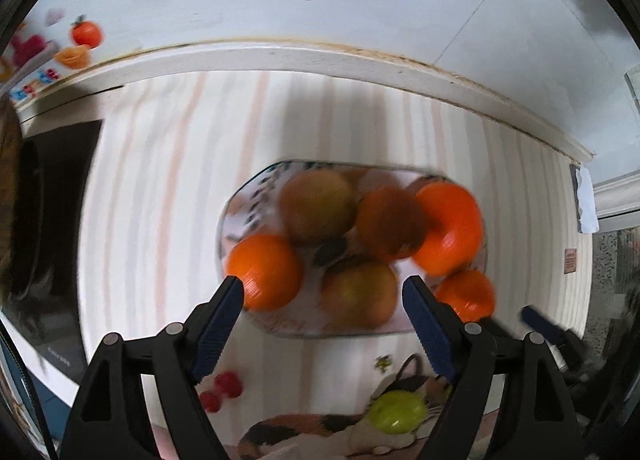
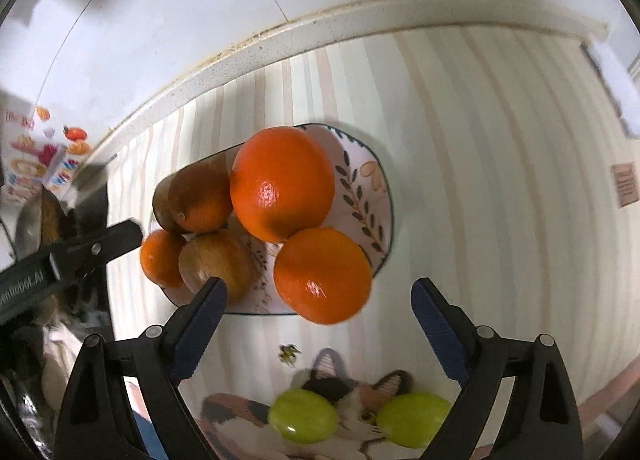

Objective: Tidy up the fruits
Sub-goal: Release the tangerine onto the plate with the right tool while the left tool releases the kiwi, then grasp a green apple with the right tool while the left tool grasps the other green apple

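A leaf-patterned plate point(image 2: 370, 200) on a striped cloth holds several oranges and brownish-green fruits. In the right wrist view an orange point(image 2: 322, 276) sits at the plate's near rim, a bigger orange point(image 2: 282, 184) behind it. My right gripper point(image 2: 320, 296) is open and empty just in front of the plate. Two green fruits point(image 2: 302, 415) point(image 2: 414, 418) lie on the cloth below it. My left gripper point(image 1: 323, 294) is open and empty over the plate's point(image 1: 240, 208) near edge, an orange point(image 1: 266, 270) by its left fingertip. The view is blurred.
A white counter ledge point(image 1: 320, 60) and wall run behind the cloth. A dark appliance point(image 1: 52, 220) stands at the left. Small red fruits point(image 1: 222, 388) and one green fruit point(image 1: 396, 410) lie on the cat-printed cloth. The left gripper's arm shows in the right wrist view point(image 2: 72, 256).
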The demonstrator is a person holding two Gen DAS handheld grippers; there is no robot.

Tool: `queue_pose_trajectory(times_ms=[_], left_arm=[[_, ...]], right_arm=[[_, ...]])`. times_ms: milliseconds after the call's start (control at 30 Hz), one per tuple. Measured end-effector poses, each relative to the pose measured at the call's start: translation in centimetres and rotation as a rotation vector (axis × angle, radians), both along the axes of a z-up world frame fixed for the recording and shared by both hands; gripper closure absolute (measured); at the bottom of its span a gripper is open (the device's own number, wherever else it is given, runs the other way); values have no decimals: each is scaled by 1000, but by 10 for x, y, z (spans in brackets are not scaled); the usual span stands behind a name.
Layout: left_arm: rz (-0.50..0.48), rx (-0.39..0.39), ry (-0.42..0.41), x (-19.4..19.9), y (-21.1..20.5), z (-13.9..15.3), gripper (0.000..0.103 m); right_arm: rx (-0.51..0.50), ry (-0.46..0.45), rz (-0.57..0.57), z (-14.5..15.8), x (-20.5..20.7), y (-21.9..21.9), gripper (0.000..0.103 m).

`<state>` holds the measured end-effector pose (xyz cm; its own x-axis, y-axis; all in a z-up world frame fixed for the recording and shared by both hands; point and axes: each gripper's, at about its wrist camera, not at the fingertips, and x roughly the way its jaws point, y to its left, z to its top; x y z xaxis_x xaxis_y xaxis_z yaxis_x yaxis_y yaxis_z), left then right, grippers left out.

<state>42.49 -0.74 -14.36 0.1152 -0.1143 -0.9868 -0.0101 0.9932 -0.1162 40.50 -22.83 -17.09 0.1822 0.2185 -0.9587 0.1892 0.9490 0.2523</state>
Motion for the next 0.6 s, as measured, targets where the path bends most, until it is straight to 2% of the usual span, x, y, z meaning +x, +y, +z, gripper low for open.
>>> queue_pose_trajectory(times_ms=[233, 600], left_arm=[[5, 44, -67, -54, 18, 22, 22], [-16, 61, -181, -109, 33, 63, 22]], right_arm=[[-84, -23, 61, 25, -22, 16, 8], [-127, -112, 103, 75, -75, 46, 8]])
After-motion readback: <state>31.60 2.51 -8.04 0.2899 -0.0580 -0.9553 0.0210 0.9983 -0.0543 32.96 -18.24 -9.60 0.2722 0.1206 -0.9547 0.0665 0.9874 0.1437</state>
